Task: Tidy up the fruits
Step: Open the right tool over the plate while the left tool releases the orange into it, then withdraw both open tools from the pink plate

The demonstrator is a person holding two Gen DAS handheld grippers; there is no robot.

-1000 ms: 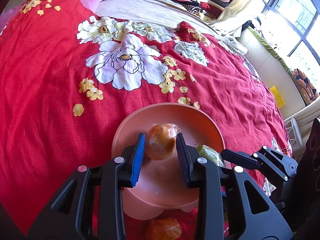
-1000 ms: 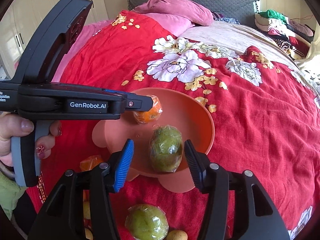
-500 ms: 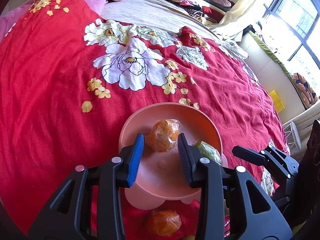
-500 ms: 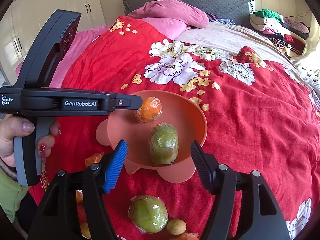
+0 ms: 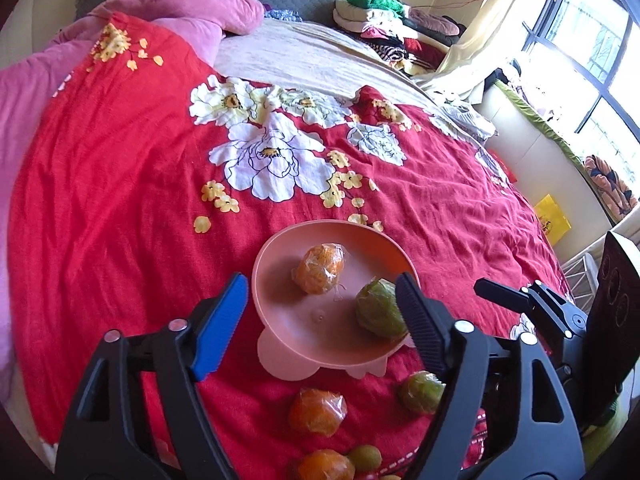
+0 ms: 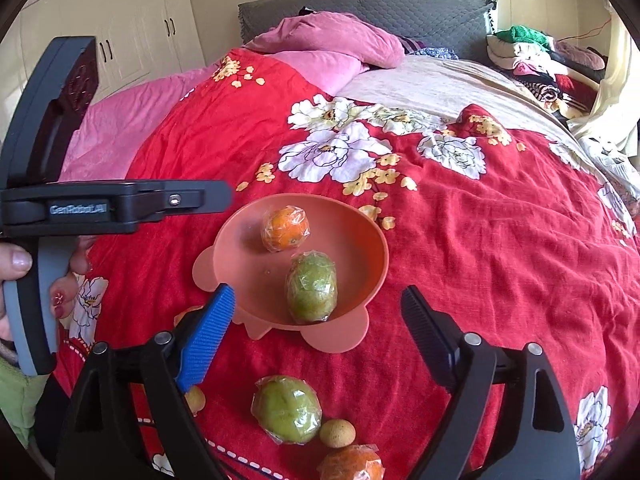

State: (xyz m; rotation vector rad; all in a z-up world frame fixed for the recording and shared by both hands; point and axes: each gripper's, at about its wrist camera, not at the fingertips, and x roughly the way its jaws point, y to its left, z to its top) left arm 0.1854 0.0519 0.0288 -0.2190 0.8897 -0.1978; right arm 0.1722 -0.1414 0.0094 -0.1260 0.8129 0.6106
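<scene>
Left gripper (image 5: 320, 304) and right gripper (image 6: 316, 318) have both just been opening and stand spread wide with nothing between the pads. At frame centre beyond them, the salmon-pink plastic bowl (image 6: 372, 236) on the red floral bedspread (image 6: 500, 248) holds a film-wrapped orange fruit (image 6: 285, 228) and a film-wrapped green fruit (image 6: 311, 287), while more wrapped fruits (image 6: 286, 409) lie loose along the bottom edge.

Both wrist fisheyes close above the bed, angled down, sharing the pink bowl (image 5: 276, 256).

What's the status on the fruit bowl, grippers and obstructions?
Left hand-held gripper and right hand-held gripper open, jaws just opened, nothing gripped. Wrapped orange and green fruit in pink bowl. More fruit on bedspread. Nothing blocking.
</scene>
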